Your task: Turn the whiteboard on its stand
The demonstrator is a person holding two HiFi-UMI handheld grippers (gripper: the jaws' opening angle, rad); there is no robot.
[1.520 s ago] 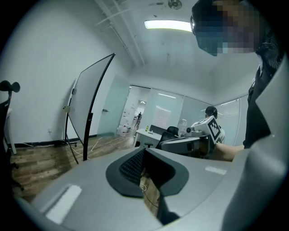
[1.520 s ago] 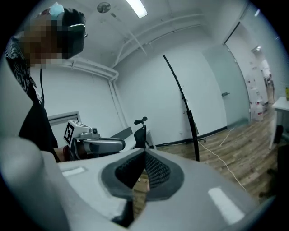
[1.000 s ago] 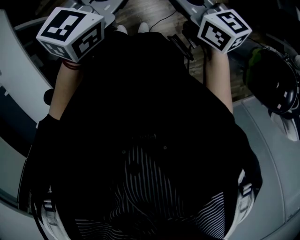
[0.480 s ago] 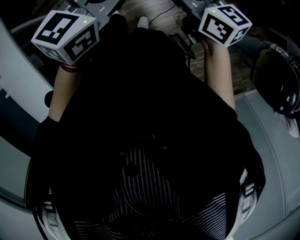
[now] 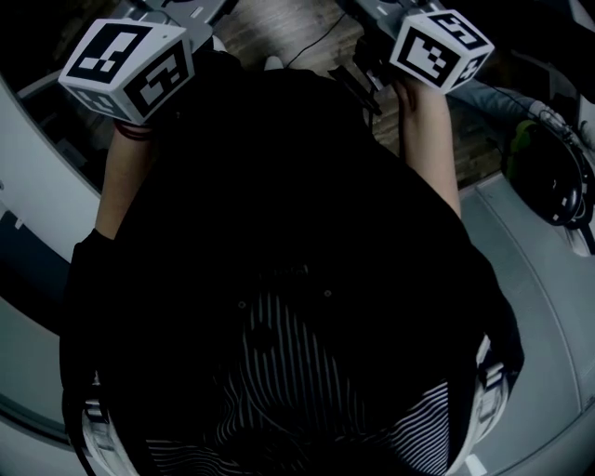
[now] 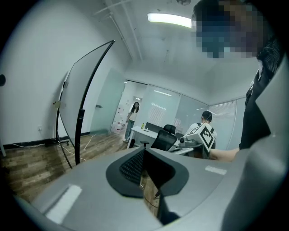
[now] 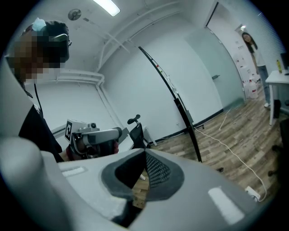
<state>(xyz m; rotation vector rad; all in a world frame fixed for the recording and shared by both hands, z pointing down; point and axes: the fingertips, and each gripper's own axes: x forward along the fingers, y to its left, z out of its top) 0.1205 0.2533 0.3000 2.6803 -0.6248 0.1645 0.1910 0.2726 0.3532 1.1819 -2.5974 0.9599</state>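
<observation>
In the head view, the jaws of the left gripper (image 6: 145,153) and right gripper (image 7: 144,155) are cut off by the top edge; only the marker cubes (image 5: 125,67) are shown. The floor (image 5: 307,28) is mostly hidden by the person's dark torso (image 5: 288,232). A dark round object (image 5: 548,172) is cropped at the right edge and can't be identified. In the left gripper view, the whiteboard (image 6: 86,85) stand's foot is hidden behind the gripper body. A distant person (image 6: 134,112) is too small for detail. In the right gripper view, the whiteboard is seen edge-on, so its face is not shown.

The whiteboard (image 6: 83,90) looks smooth and glossy, its frame (image 6: 79,131) matt black; the floor (image 6: 27,164) is wood plank, lightly grained.
</observation>
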